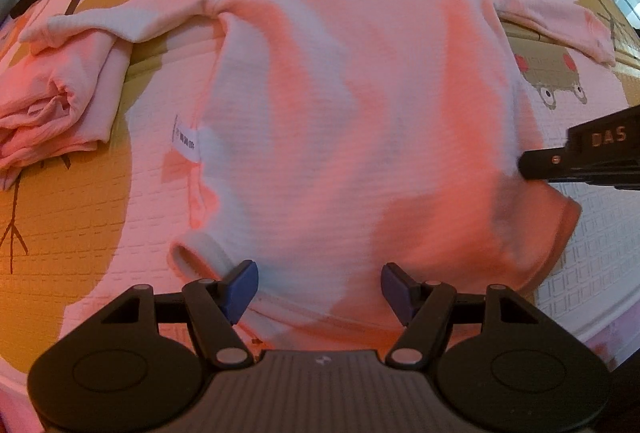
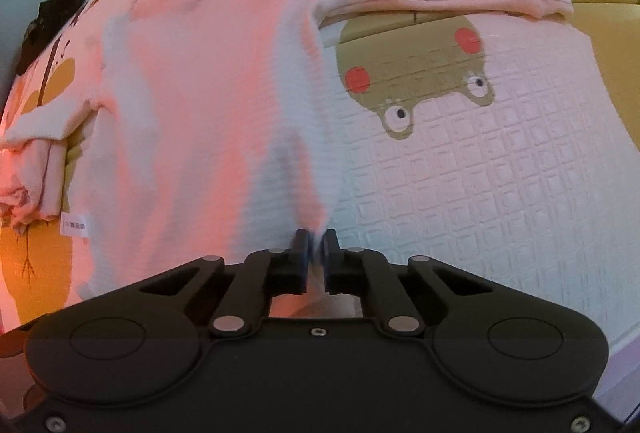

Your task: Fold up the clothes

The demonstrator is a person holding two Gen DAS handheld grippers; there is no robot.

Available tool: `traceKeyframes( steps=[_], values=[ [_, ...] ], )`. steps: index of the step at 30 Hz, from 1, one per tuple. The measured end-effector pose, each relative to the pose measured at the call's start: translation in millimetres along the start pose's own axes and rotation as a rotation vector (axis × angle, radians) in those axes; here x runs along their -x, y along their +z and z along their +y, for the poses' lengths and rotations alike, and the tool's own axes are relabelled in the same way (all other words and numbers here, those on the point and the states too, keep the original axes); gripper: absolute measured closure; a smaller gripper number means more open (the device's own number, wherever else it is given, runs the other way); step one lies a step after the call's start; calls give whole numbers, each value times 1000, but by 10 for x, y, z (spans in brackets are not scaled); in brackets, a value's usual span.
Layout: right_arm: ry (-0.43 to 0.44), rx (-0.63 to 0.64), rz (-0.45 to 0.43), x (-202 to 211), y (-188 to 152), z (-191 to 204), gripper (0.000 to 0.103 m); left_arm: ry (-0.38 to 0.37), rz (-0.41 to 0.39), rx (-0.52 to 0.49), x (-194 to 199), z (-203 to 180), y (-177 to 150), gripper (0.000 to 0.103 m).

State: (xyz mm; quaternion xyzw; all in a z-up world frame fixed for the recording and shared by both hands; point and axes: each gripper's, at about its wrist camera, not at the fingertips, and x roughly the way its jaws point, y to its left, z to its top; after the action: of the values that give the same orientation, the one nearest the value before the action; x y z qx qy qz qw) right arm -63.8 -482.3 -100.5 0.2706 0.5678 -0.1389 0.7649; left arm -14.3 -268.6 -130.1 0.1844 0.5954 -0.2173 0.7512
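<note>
Counting perhaps two pink garments (image 1: 352,105)

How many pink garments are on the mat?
2. A pink long-sleeved top lies spread flat mid-mat; a folded pink garment sits beside its sleeve, at the left. More could lie out of view.

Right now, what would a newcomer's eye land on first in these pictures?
A pale pink baby bodysuit lies spread flat in the middle of a cartoon play mat. The right gripper is pinched shut on the garment's side edge, while the left gripper hovers open over its bottom hem. Folded pink clothes sit to the left.
</note>
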Motion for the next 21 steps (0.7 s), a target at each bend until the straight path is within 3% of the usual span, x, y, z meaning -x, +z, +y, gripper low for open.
traceKeyframes(
  steps=[9,15,21],
  values=[
    [-104,82,-54,411,87,-52,99,-27,11,-7,31,-22,5,32],
    [-240,238,-125,639,93,142,101,-63,24,-19,37,-80,22,32],
    [-319,350,-177,760,66,338,102,-59,31,-1,29,-68,53,32]
  ],
)
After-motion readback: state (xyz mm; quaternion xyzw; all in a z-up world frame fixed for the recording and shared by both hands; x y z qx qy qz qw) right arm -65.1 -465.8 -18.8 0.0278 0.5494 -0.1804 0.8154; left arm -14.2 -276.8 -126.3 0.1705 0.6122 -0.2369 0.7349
